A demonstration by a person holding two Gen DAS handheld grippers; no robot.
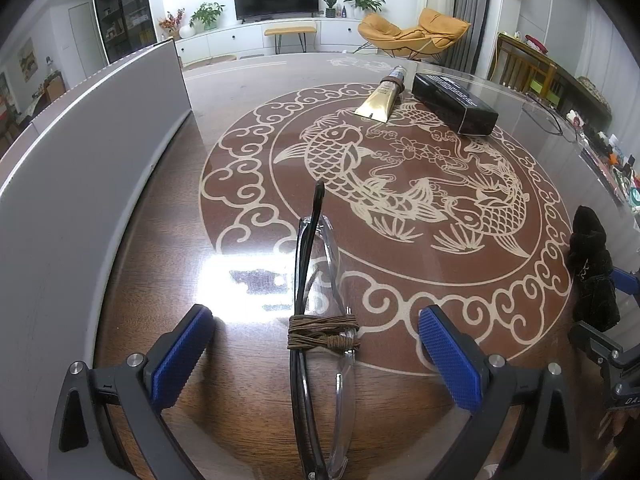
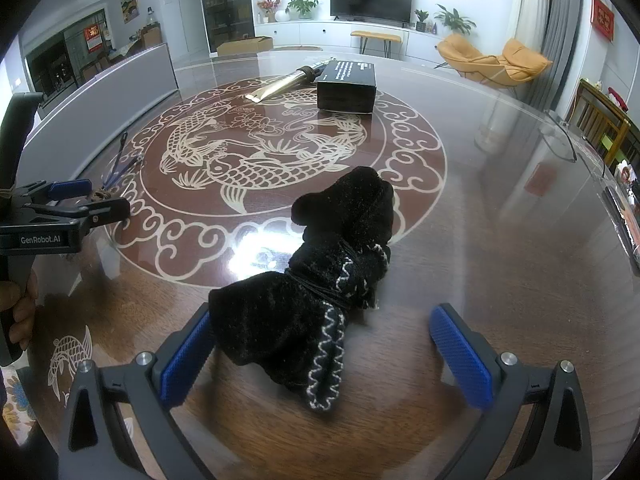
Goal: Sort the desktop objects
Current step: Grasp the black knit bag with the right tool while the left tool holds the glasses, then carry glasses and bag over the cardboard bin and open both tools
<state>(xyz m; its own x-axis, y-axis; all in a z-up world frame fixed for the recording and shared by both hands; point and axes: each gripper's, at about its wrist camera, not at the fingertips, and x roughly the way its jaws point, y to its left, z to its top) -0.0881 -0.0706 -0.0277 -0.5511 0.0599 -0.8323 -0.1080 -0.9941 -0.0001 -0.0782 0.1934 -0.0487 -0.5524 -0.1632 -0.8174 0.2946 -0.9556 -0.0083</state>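
Folded glasses (image 1: 320, 320) with a black frame, bound with brown cord, lie on the glossy brown table (image 1: 160, 240) between the wide-apart blue pads of my left gripper (image 1: 316, 352); neither pad touches them. A black velvet pouch (image 2: 320, 280) with white zigzag stitching lies between the fingers of my right gripper (image 2: 324, 352), which is open; its left pad (image 2: 188, 356) sits right beside the fabric. The pouch (image 1: 592, 272) also shows at the right edge of the left wrist view. The glasses (image 2: 120, 164) and the left gripper (image 2: 76, 200) appear at the left of the right wrist view.
A gold tube (image 1: 382, 98) and a black box (image 1: 452, 104) lie at the far side of the fish medallion. A grey upright panel (image 1: 80, 160) runs along the table's left side. Clutter lines the far right edge (image 1: 612, 168). A person's hand (image 2: 18, 312) grips the left handle.
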